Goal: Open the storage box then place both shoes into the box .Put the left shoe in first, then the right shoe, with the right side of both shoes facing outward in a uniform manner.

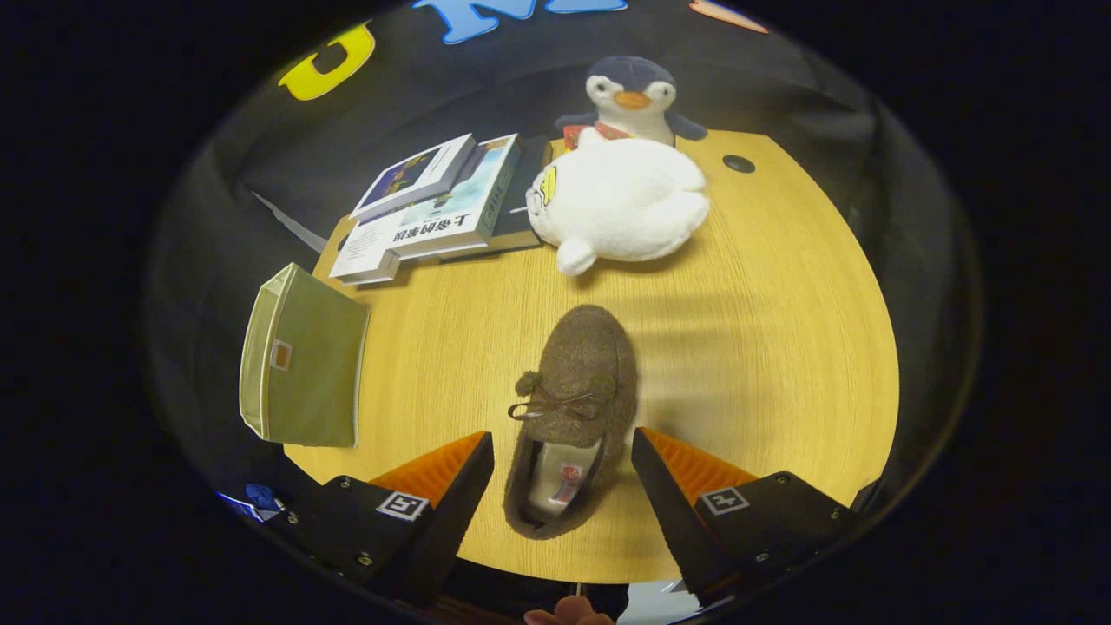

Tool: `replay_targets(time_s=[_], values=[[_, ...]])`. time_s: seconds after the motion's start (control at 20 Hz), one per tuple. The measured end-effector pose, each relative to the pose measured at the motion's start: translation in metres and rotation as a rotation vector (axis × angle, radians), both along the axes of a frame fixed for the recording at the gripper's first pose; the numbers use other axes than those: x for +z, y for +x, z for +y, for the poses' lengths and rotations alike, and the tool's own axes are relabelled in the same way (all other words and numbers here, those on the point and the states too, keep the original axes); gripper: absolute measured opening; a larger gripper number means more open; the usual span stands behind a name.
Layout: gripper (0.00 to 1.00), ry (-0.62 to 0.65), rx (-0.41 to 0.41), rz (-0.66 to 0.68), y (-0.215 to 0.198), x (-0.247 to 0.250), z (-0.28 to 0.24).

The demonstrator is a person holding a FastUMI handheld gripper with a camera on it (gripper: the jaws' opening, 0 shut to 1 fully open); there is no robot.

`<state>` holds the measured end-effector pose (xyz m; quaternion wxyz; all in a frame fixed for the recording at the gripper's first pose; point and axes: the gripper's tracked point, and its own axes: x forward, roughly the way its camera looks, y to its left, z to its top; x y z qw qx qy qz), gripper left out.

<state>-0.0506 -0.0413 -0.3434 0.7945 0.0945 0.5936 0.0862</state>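
Hand-held gripper (562, 456): your fingers are spread wide, one on each side of the shoe's heel, touching nothing.
Shoe (573, 408): a brown furry slipper with a bow, lower centre of the frame, toe pointing away from you.
Storage box (302, 358): green, at the left edge of the desk (781, 347).
Advice: I judge you should lower squarely and close on the shoe's sides near the opening, not the bow.
Beyond: books (434, 213) and a plush penguin (621, 187), upper centre.

You see a fuzzy brown slipper (580, 382) with a brown bow at frame centre, an olive-green fabric storage box (304, 369) left, pale woodgrain tabletop (781, 347).
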Motion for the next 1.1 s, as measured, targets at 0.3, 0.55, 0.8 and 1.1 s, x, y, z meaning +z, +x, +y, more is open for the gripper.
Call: replay_targets(time_s=[0.3, 0.55, 0.8, 1.1], values=[[0.97, -0.039, -0.003, 0.086, -0.009, -0.044, -0.016], [0.95, -0.104, -0.010, 0.094, 0.004, -0.071, -0.019], [0.38, -0.136, -0.029, 0.103, 0.006, -0.081, -0.019], [0.00, -0.131, -0.083, 0.105, 0.005, -0.072, -0.025]])
